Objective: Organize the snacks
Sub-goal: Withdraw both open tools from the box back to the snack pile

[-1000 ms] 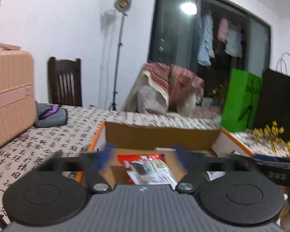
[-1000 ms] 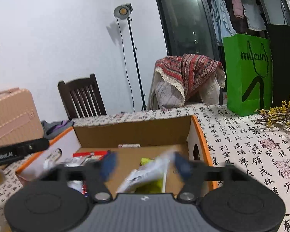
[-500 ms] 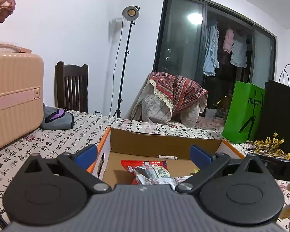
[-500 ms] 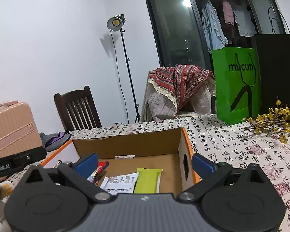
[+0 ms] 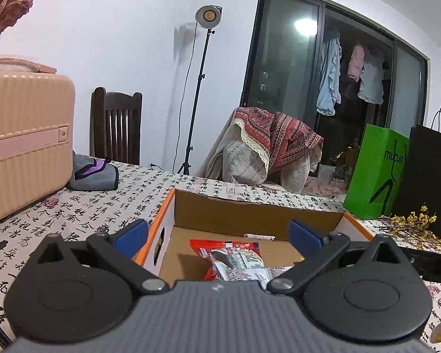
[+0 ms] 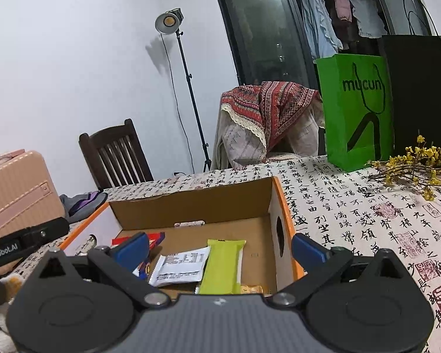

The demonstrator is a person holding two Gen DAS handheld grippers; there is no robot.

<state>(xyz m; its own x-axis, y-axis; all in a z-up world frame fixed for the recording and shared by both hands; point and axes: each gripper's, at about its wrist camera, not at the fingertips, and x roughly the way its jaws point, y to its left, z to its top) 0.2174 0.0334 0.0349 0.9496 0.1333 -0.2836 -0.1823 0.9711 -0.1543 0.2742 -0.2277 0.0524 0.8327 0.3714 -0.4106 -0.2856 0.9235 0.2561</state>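
1. Hovering just above the near edge of the cardboard box, the left gripper has its blue fingers spread as wide as they go, with nothing between them.
2. The right gripper is likewise spread wide and empty, over the right half of the same box.
3. The snacks lie loose on the box floor: a red packet with a silver-grey packet overlapping it on the left side, a white packet and a green bar side by side on the right, and a small yellow packet near the front wall.
4. The step in hand looks like choosing which snack to straighten or pick up. To do it well, take one packet at a time and start with whatever lies on top.
5. The green bar is probably easiest: lower the fingers across its narrow width, then close gently so the wrapper does not crush.
6. Keep the outer right finger clear of the orange-edged side wall, which stands just beside it.
7. Keep the two tools apart; the left one's body shows at the right view's edge.
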